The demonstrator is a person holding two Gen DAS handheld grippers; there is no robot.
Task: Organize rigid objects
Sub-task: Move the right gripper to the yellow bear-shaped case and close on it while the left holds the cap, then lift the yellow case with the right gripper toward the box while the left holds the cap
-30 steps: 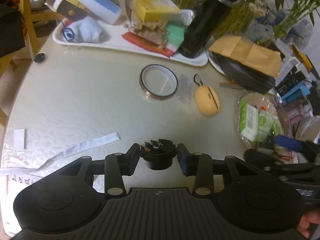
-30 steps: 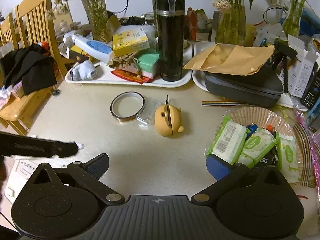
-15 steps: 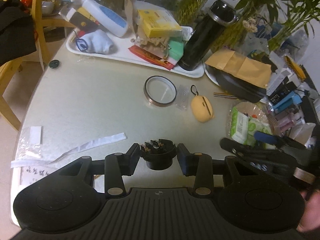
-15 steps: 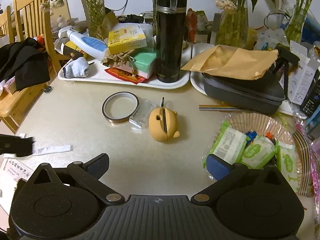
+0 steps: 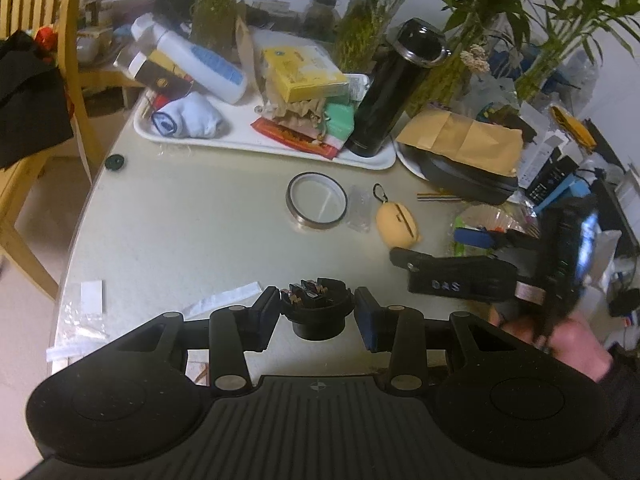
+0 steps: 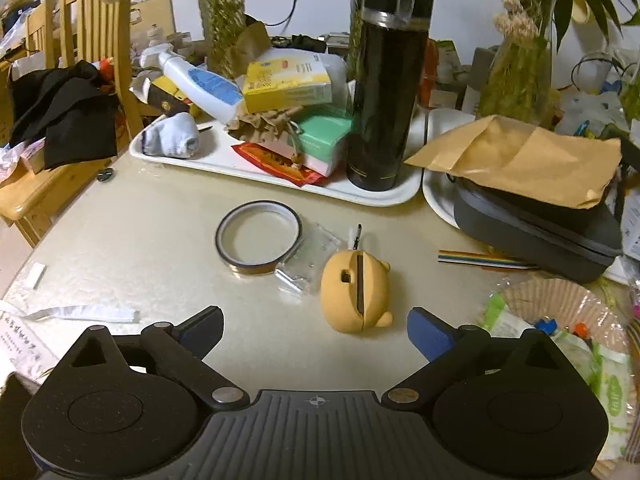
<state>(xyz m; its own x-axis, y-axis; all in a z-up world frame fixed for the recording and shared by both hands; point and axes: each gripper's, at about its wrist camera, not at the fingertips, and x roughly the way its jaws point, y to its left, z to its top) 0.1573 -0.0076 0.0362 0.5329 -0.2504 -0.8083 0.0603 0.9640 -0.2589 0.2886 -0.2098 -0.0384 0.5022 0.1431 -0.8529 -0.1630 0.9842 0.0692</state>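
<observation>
Right wrist: yellow case (image 6: 356,294) near bare tabletop (image 6: 160,220), tray edge (image 6: 280,186) beyond.

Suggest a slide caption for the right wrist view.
Open right gripper nears a yellow pouch beside a tape ring on a cluttered table.

The only readable text is the raised letters "DAS" on the side of the right gripper (image 5: 456,240), seen from the left wrist; print on boxes and packets is too blurred.
</observation>
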